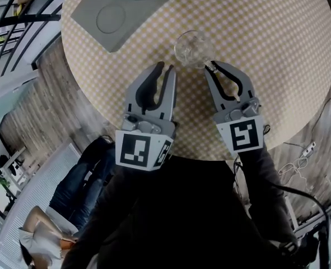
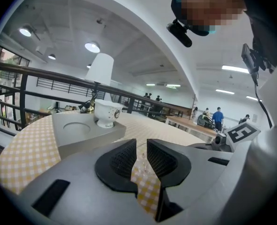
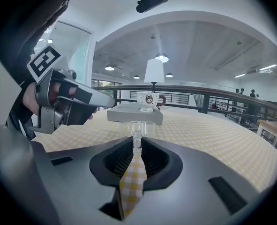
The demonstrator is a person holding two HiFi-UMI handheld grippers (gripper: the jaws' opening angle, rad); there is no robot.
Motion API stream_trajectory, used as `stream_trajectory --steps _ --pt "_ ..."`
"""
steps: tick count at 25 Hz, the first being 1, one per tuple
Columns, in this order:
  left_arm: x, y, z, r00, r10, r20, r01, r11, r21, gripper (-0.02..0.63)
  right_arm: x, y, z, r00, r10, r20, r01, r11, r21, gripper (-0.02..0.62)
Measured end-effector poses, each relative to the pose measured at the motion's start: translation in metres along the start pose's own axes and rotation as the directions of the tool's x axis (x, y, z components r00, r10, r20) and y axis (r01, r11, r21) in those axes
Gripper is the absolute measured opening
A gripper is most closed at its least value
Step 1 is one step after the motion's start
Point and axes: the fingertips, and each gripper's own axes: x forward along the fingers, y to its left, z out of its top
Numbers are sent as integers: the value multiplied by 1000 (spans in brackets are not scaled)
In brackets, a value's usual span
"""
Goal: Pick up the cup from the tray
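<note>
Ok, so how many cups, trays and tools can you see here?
Cups: 2, a white ceramic cup and a clear glass cup
Trays: 1, a grey rectangular tray
Tools: 2, the left tool and the right tool
Total: 5

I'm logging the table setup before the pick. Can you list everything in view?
table: one, round, yellow-white check cloth
tray: one, grey, table's far left, one round recess empty
white cup: one, white, on the tray's far end
glass cup: one, clear, off the tray, mid-table
lamp: one, white shade, beyond the tray
left gripper: one, grey, jaws narrowly apart, empty, beside the glass cup
right gripper: one, grey, shut on the glass cup's handle
</note>
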Motion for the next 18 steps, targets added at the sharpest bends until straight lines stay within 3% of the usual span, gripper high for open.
stream_trajectory --steps 9,18 --pt "11 -11 4 1000 -21 -10 22 1000 16 75 1 -1 -24 996 9 -83 -7 1000 27 46" --pt "16 -18 4 999 -36 -13 37 999 30 75 -1 0 -33 995 13 -97 -11 1000 23 48"
